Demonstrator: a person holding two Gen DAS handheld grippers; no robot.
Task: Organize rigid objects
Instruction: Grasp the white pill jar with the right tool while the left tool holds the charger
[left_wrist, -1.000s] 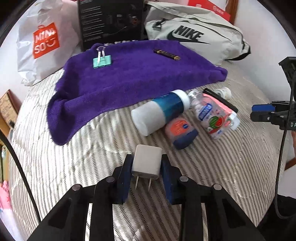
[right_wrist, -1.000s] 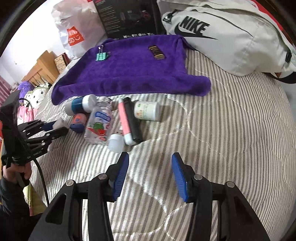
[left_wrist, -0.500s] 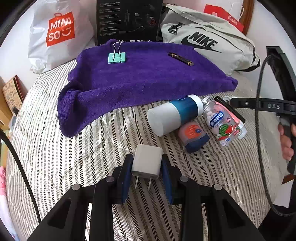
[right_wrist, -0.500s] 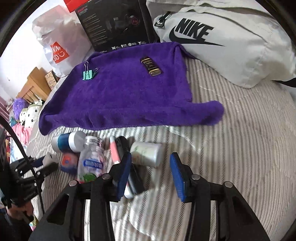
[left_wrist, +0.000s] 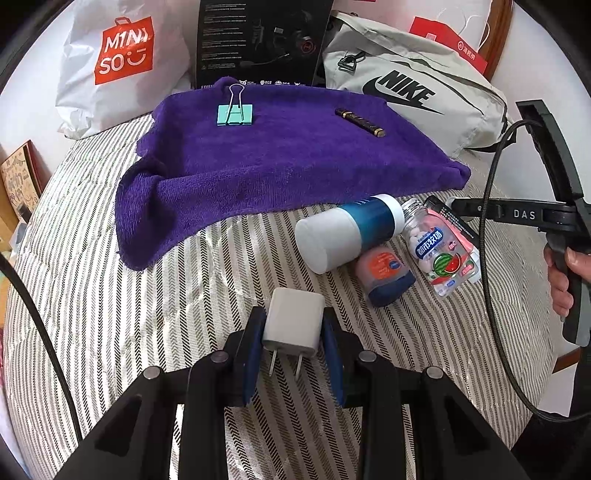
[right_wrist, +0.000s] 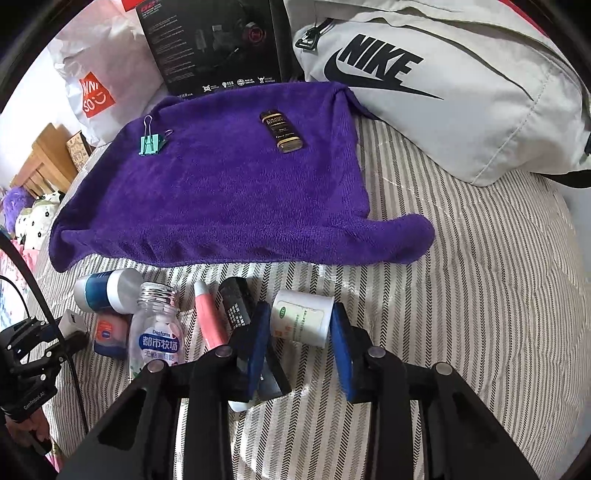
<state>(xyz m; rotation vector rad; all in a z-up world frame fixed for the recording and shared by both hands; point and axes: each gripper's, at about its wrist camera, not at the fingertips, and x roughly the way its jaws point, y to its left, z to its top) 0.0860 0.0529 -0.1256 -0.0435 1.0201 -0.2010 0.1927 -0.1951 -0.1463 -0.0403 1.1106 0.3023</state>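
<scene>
The right gripper (right_wrist: 297, 332) has advanced, its jaws now apart around the white jar (right_wrist: 301, 318), ready to grasp, while the left gripper (left_wrist: 293, 334) stays clamped on the charger plug (left_wrist: 293, 325).

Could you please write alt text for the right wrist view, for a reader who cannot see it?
The right gripper, fingers apart, straddles a small white jar lying on a striped bedspread. To its left lie a pink tube, a clear bottle and a blue-and-white bottle. Beyond, a purple towel holds a green binder clip and a brown lighter.
</scene>
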